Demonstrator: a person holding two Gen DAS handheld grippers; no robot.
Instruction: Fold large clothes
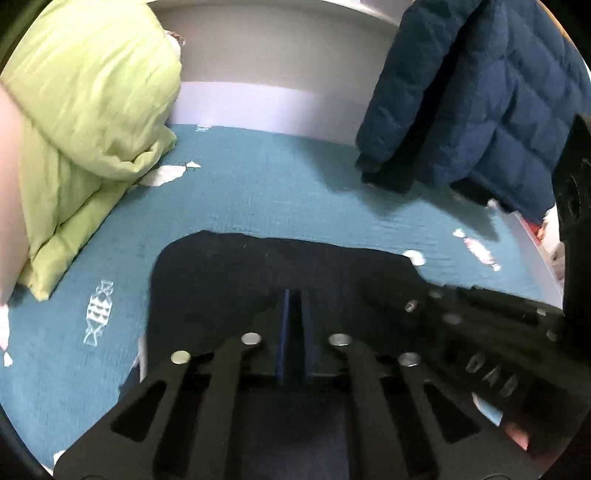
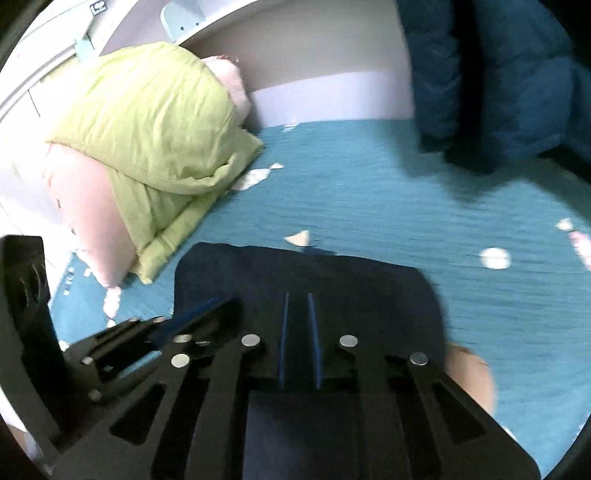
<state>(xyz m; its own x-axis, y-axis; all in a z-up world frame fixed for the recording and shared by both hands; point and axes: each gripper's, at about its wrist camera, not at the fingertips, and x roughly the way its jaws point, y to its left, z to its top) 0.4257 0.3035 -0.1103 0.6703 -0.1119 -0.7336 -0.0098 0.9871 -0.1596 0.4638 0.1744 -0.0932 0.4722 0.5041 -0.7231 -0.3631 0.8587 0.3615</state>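
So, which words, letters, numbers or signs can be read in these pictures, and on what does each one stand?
"DAB": raised letters on the side of the right gripper; blurred, so the last letter is uncertain.
Small dark label on the white furniture behind the bed: too small to read.
The bed sheet carries only pictures, no words.

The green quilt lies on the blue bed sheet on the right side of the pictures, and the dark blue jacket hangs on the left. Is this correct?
Not quite: the sides are swapped. In the left wrist view the green quilt lies on the blue bed sheet on the left, and the dark blue jacket hangs on the right.
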